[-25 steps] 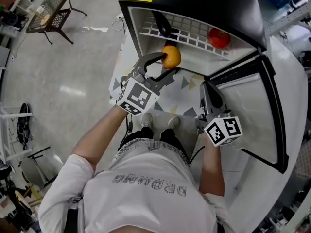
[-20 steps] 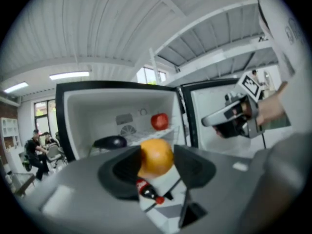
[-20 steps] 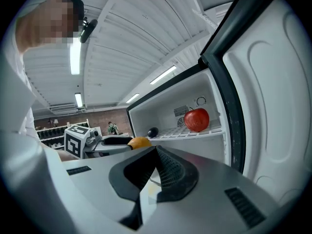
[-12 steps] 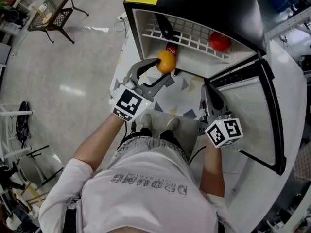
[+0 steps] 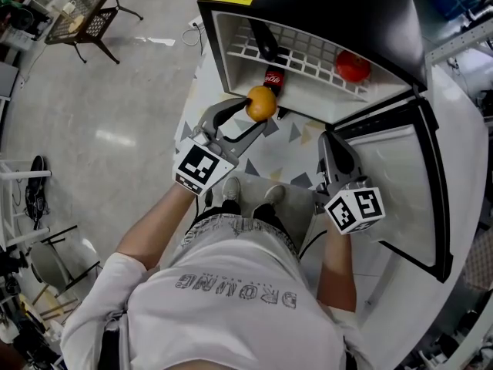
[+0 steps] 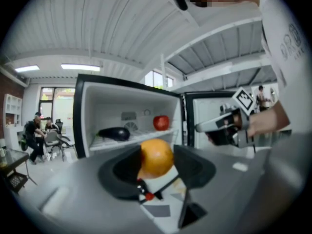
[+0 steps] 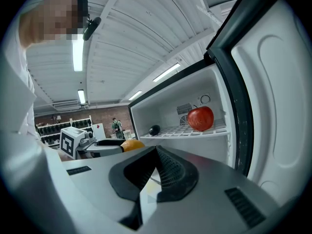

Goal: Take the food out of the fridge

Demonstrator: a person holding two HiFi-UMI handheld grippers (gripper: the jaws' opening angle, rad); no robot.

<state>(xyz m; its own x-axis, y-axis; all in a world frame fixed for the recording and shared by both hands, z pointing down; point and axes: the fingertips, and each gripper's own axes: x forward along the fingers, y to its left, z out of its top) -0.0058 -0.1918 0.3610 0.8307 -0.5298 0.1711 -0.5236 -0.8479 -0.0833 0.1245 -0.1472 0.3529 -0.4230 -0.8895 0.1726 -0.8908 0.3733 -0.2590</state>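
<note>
Orange (image 5: 261,104) clamped between left gripper (image 5: 256,109) fingers, now drawn a little further out of fridge (image 5: 222,48) mouth than a second ago; bottle (image 5: 273,79) behind it uncovered. Right gripper (image 5: 332,146) unmoved near door, fingers together, empty. Red fruit (image 5: 352,65) and eggplant (image 5: 266,42) remain on shelf: task only partly done.

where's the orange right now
In the head view, the orange is clamped in the left hand-held gripper, left of centre, just in front of the open fridge.
</note>
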